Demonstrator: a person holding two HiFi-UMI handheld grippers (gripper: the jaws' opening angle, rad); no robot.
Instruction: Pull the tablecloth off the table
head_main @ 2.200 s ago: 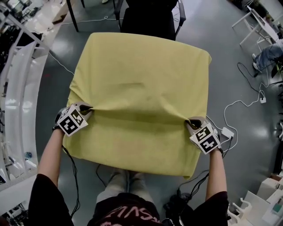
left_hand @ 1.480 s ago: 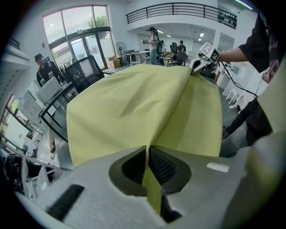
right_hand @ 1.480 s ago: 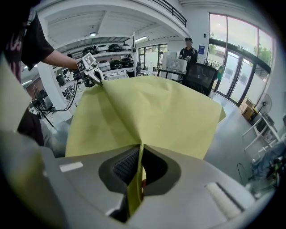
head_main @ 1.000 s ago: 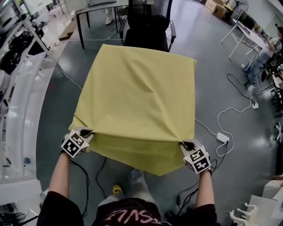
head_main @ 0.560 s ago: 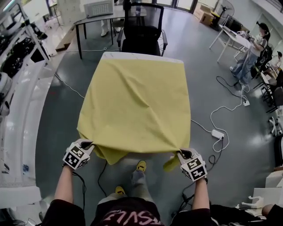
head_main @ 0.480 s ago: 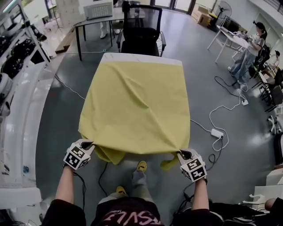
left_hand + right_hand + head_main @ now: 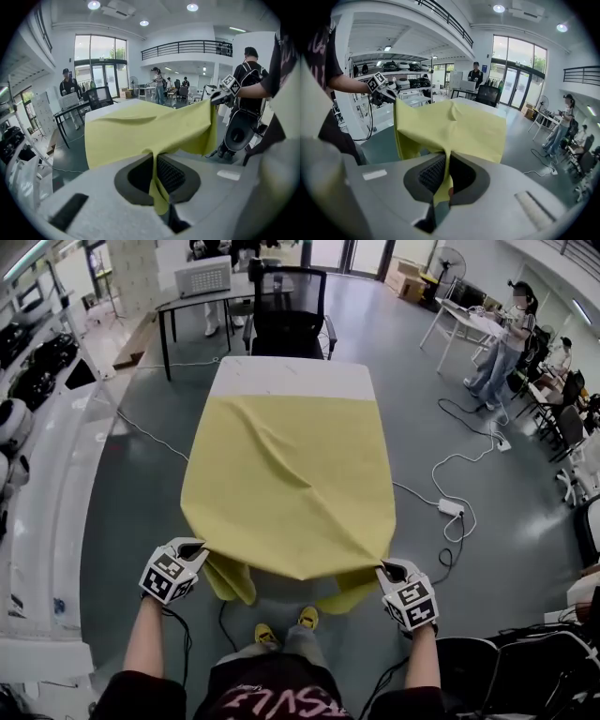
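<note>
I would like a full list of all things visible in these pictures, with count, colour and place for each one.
tablecloth: one, yellow, over the near part of the table, near edge hanging off
table: one, white, centre, far strip bare
chair: one, black, behind the table's far end
power strip: one, white, on the grey floor right of the table
standing person: one, dark top, far right
shelving: white, along the left side
shoes: two, yellow, bottom centre
left tongs: one, grey, lower left, shut on a tablecloth corner
right tongs: one, grey, lower right, shut on the other corner
</note>
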